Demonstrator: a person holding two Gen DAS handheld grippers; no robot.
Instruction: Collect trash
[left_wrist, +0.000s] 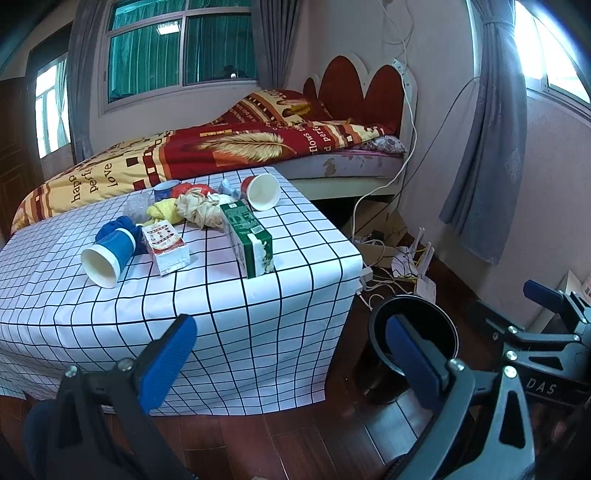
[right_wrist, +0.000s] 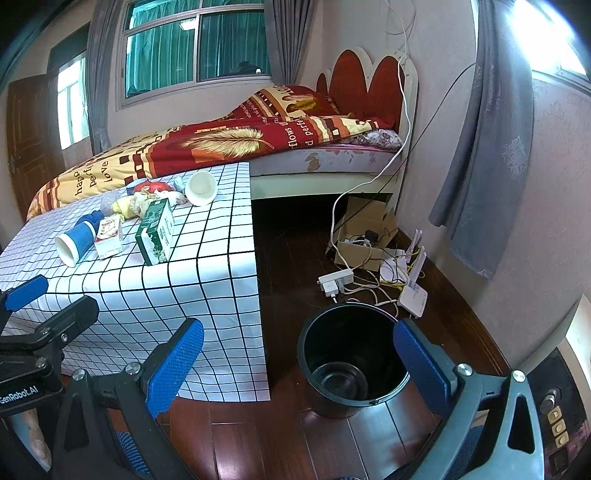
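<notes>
Trash lies on a table with a checked cloth: a green carton, a red-and-white carton, a tipped blue cup, a tipped red cup and crumpled wrappers. A black bin stands on the floor to the table's right, nothing inside. My left gripper hangs open before the table's front. My right gripper is open over the bin's near side. Both hold nothing.
A bed with a red and yellow blanket stands behind the table. A cardboard box, a power strip, cables and a white router clutter the wooden floor by the right wall. Grey curtains hang there.
</notes>
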